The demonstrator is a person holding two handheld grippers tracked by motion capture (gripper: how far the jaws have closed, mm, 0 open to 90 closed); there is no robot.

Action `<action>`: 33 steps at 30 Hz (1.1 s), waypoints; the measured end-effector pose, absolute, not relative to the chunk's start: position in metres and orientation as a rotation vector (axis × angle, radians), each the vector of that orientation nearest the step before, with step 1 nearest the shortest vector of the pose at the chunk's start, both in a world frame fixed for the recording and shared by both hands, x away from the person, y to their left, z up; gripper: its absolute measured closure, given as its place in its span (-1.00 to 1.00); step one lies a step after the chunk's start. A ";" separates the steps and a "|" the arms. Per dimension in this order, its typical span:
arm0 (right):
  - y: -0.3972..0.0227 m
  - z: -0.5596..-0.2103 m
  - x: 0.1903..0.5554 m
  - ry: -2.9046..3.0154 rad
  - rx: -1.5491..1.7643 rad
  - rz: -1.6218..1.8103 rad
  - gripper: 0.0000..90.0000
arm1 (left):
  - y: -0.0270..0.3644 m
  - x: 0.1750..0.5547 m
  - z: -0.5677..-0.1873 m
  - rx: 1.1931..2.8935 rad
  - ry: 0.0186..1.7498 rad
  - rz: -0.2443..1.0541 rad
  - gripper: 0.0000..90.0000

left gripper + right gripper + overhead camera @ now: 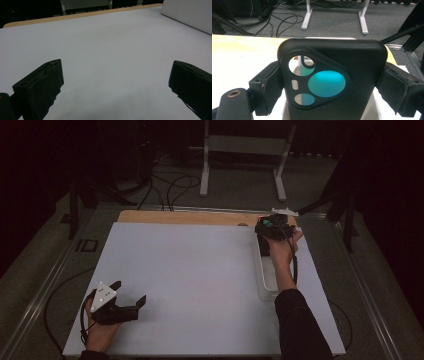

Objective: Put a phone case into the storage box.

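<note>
Right gripper (332,87) clenches a black phone case (334,75) by its side edges, held over the white tray (262,280) at the table's far right; left gripper (131,296) rests released, empty, near left on the mat (190,270). Risk: the smooth case may slip or twist; edge grip only.

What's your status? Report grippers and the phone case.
Left gripper open, idle near table edge. Right gripper shut on phone case, above white tray. Nothing in the way.
</note>
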State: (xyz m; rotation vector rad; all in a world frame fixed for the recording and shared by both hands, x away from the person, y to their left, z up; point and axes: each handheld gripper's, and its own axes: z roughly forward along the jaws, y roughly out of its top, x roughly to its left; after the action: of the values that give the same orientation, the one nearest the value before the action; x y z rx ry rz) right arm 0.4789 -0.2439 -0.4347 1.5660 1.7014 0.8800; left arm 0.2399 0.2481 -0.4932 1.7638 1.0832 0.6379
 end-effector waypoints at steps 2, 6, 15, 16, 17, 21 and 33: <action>-0.244 -0.435 0.480 1.704 1.563 0.882 -0.72 | 0.248 0.240 -0.493 1.765 1.083 0.637 -1.00; -0.245 -0.435 0.481 1.713 1.566 0.889 -0.74 | 0.248 0.240 -0.493 1.764 1.083 0.637 -1.00; -0.244 -0.438 0.482 1.716 1.596 0.879 -0.83 | 0.248 0.240 -0.493 1.765 1.081 0.633 -1.00; -0.244 -0.438 0.482 1.712 1.593 0.886 -0.83 | 0.248 0.240 -0.493 1.764 1.082 0.633 -1.00; -0.245 -0.437 0.482 1.711 1.592 0.888 -0.83 | 0.248 0.240 -0.493 1.764 1.083 0.633 -1.00; -0.246 -0.436 0.481 1.711 1.587 0.900 -0.82 | 0.248 0.240 -0.493 1.766 1.081 0.633 -1.00; -0.246 -0.432 0.474 1.720 1.557 0.967 -0.82 | 0.247 0.240 -0.494 1.772 1.081 0.633 -1.00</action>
State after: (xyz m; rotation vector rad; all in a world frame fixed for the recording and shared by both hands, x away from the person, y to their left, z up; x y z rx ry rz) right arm 0.4740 -0.2457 -0.4322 1.5572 1.7199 0.9670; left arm 0.2401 0.2472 -0.4936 1.7721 1.0807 0.6330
